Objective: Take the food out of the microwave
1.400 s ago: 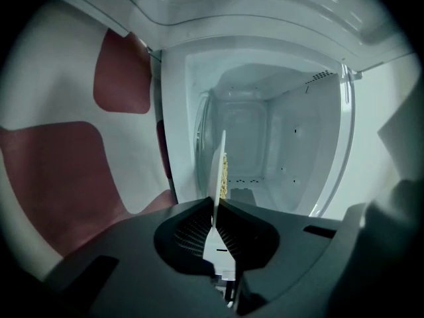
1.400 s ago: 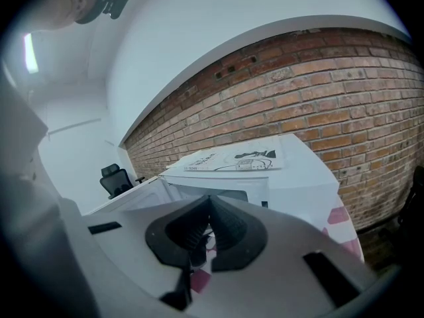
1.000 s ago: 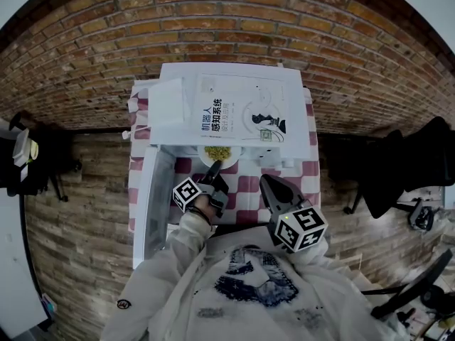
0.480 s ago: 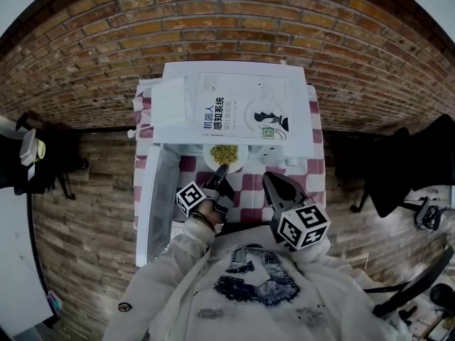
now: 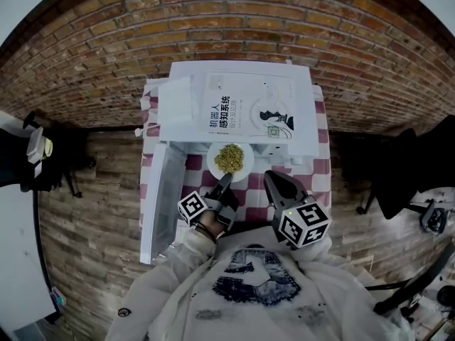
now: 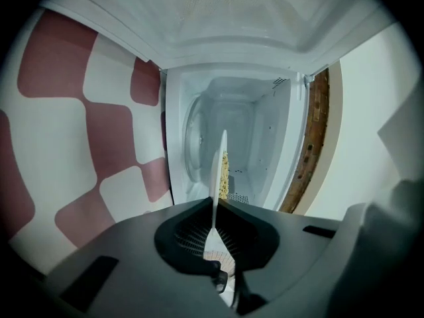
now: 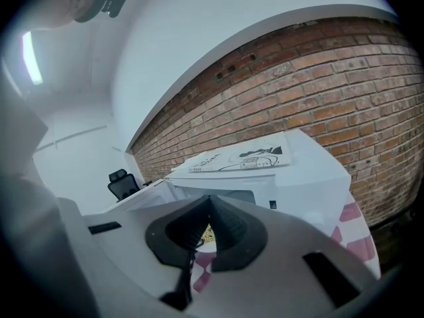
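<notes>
place: office-type room with a makeshift kitchen corner | signs: brick wall, plank floor, black office chair, white microwave on a red-and-white checked tablecloth

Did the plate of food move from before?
Yes. The plate, pinched by the left gripper, has come further out of the microwave, toward the person, past its front edge.

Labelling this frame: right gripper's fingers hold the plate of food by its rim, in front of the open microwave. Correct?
Not quite: the left gripper holds it, not the right. The left gripper view shows its fingers shut on the rim of the plate; the right gripper holds nothing. The rest stands.
</notes>
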The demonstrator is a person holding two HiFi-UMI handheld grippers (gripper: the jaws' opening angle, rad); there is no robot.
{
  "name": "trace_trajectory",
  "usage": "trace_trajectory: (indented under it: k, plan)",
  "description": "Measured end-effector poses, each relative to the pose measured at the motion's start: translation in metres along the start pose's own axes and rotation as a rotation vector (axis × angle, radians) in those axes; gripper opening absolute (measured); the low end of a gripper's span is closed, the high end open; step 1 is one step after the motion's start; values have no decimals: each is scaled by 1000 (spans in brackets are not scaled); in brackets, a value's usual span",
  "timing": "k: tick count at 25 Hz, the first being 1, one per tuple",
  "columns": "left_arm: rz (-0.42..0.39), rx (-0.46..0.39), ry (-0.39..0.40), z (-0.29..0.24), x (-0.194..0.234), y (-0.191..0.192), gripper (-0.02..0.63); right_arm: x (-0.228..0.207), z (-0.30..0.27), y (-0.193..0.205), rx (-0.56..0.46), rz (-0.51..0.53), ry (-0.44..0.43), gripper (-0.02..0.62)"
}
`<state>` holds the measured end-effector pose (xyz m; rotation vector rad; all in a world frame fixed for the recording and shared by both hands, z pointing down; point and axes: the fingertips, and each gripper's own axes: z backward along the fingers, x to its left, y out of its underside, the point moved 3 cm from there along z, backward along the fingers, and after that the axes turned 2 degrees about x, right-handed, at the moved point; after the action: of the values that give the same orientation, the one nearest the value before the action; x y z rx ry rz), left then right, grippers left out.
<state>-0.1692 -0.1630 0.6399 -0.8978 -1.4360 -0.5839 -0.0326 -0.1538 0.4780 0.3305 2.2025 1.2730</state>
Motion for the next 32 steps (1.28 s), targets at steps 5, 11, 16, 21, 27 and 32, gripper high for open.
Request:
trace_trajectory:
  k: [5, 11, 16, 21, 27, 32]
  plan:
    - [17, -2, 44, 9, -19, 12, 20, 4, -1, 3, -1, 3, -10, 14]
    - [22, 9, 62, 19, -32, 26, 20, 7, 1, 5, -5, 8, -9, 14]
    - [27, -2, 69, 29, -46, 32, 20, 10, 3, 8, -7, 8, -12, 14]
    - [29, -17, 80, 39, -65, 38, 20, 12, 6, 10, -14, 8, -18, 14]
    - [20, -24, 68, 49, -83, 46, 20, 15, 10, 6, -29, 13, -25, 14]
    - [25, -23, 62, 57, -94, 52, 20, 16, 14, 2, -39, 15, -27, 14]
